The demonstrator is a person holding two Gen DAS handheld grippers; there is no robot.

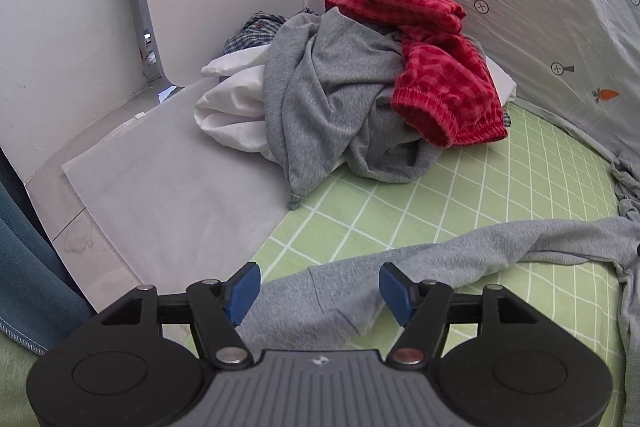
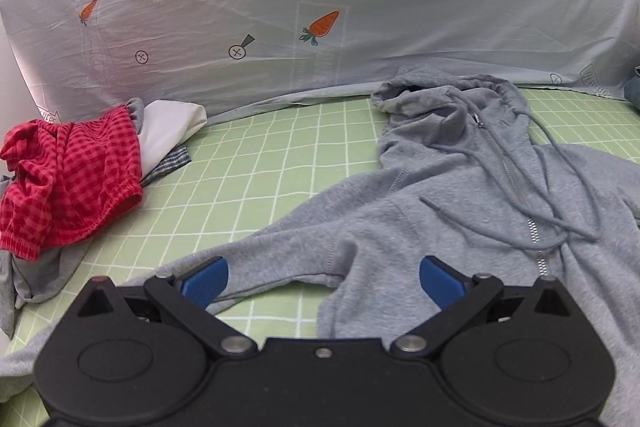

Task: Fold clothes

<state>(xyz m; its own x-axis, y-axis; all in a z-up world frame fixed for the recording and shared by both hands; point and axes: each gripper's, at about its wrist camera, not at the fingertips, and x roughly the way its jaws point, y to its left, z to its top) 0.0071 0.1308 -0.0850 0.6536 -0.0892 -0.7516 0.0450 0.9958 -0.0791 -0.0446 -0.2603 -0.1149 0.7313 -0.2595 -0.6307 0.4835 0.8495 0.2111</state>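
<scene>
A grey zip hoodie (image 2: pixel 460 195) lies spread on the green checked sheet (image 2: pixel 256 163), hood toward the back, drawstrings loose. Its left sleeve (image 1: pixel 460 259) stretches across the left wrist view, cuff end lying between the open blue pads of my left gripper (image 1: pixel 320 287). My right gripper (image 2: pixel 324 277) is open over the hoodie's underarm, where sleeve meets body. A pile of unfolded clothes sits at the back left: red checked shorts (image 1: pixel 440 67), a grey garment (image 1: pixel 332 99), a white garment (image 1: pixel 232 111) and a blue plaid piece (image 1: pixel 252 31).
A pale sheet printed with carrots (image 2: pixel 320 7) hangs behind the bed. A white board (image 1: pixel 168 203) lies at the bed's left edge against a white wall (image 1: pixel 60 27). A teal curtain (image 1: pixel 24 267) hangs at the lower left.
</scene>
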